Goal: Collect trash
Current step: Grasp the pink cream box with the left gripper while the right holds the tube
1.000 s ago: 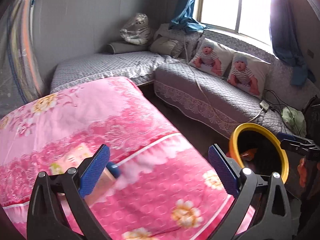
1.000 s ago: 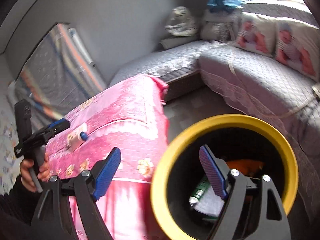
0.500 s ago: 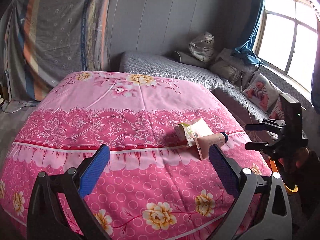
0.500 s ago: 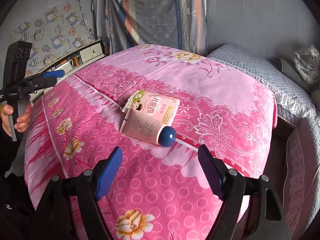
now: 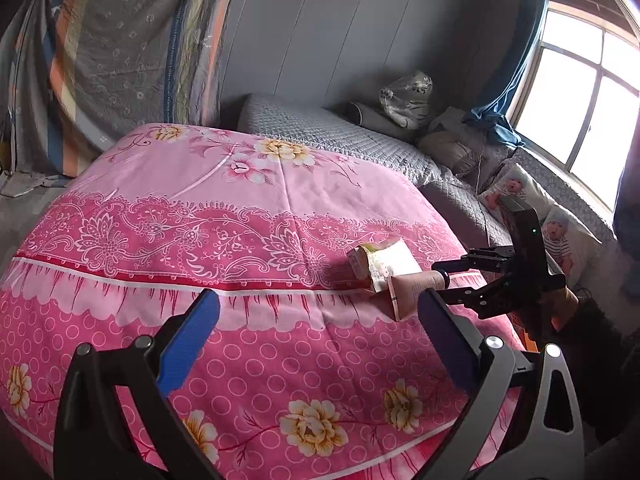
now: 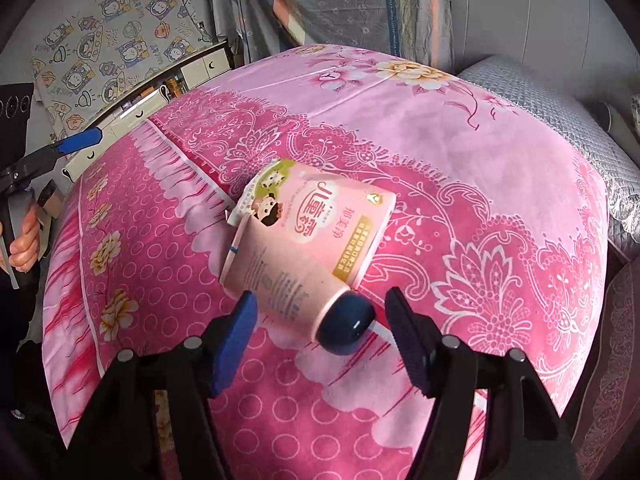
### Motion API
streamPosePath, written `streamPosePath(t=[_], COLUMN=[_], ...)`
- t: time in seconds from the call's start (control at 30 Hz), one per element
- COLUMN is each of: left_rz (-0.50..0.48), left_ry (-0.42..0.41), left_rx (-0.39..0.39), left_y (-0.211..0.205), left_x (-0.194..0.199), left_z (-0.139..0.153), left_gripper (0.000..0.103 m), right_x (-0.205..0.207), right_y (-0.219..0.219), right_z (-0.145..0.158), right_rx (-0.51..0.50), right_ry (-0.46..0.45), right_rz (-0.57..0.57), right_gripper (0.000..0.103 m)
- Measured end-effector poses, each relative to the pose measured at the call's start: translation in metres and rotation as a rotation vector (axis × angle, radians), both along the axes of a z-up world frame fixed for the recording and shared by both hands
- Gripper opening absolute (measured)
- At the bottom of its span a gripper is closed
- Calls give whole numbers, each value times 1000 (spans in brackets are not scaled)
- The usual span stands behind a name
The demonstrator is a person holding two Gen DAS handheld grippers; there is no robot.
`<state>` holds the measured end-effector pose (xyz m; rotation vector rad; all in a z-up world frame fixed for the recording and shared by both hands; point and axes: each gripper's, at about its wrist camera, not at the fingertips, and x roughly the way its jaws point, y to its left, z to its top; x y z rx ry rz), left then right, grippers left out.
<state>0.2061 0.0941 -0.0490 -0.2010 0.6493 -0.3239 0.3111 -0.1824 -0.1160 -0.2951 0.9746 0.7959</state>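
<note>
Fingers point(image 6: 236, 332) of the right gripper point(image 6: 320, 330) have just been closing and now straddle the dark blue cap of the soft pink plastic cream tube point(image 6: 286, 278), pads not yet pressing; left gripper point(image 5: 316, 340) hangs spread and empty. Tube lies on the pink floral quilt point(image 6: 460, 160), partly overlapping a pink printed carton point(image 6: 320, 216): judged best to clamp the stiffer shoulder behind the cap, leaving the carton

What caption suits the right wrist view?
Right gripper jaws closing around a pink tube on the quilt.
</note>
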Motion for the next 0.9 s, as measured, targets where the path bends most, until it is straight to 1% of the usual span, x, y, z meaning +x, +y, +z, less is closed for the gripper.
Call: streamPosePath(t=[0.03,0.1,0.2,0.33,0.5,0.63,0.7,0.83,0.9], left_rz=[0,-4,-3,1,-6,-12,-15,-15,-17], left_ry=[-2,-4,-6,-11,-18,-23,-22,-25,-18], left_rx=[7,15,17,25,29,33,28,34,54], left_y=[-1,-3,-3,-3,-7,-9,-8,-8,-10], left_x=[0,0,-1,-1,-6,-10,-12,-14,-11], left_z=[0,0,1,4,7,8,8,8,6], left_gripper=[95,95,95,95,95,95,95,95,95], right_x=[0,-3,-9,-24,-37,-53,-62,-72,-73], right_y=[2,3,4,8,9,14,18,17,11], right_z=[-1,-2,-1,1,2,7,11,20,24], right_rx=[-4,-4,8,1,8,9,2,31,59], right_ry=[4,7,25,27,45,54,44,49,65], right_rz=[5,13,33,46,18,33,41,29,6], right_gripper=[58,56,46,38,35,35,35,34,34])
